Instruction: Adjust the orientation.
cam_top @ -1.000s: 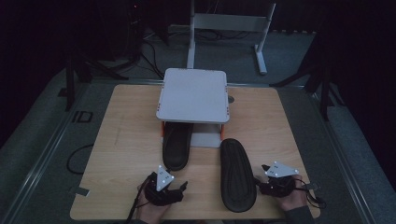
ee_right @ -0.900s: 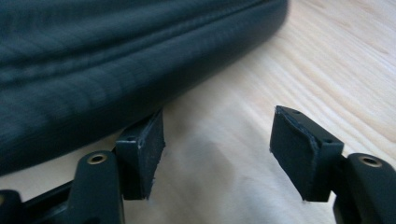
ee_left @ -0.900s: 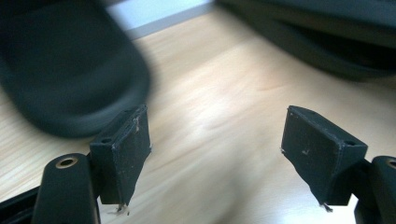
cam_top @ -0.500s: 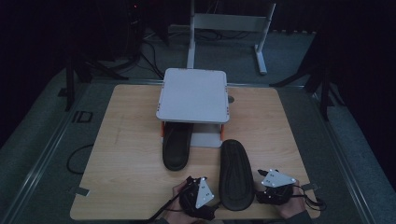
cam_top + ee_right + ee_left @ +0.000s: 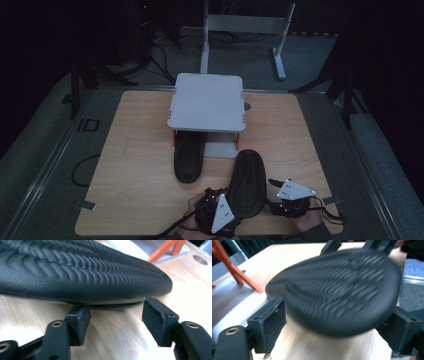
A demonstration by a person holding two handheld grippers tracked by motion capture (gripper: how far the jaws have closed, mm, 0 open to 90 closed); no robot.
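Looks about half done, judging from the layout. On the left, one black slipper already tucked toe-first under the white shoe rack, heel poking out onto the wooden table. Right of it, near the table's front edge, the second slipper lying sole-up at a slant, well short of the rack.

Left gripper: jaws spread wide to either side of that slipper's near end, having just been opening; too blurred to tell whether the pads press on it. Right gripper: jaws apart, having just been closing, tips just under the slipper's right-hand rim and not pinching it.

Left to do, most likely: take a firm hold, swing the slipper straight and slide it in beside its mate.

Around: a loop of cable on the floor at far left, clear of the work; a grey metal stand behind the table; a round hole in the tabletop beside the rack. In the way: the rack's orange legs and the tucked slipper, narrowing the free gap under the shelf.
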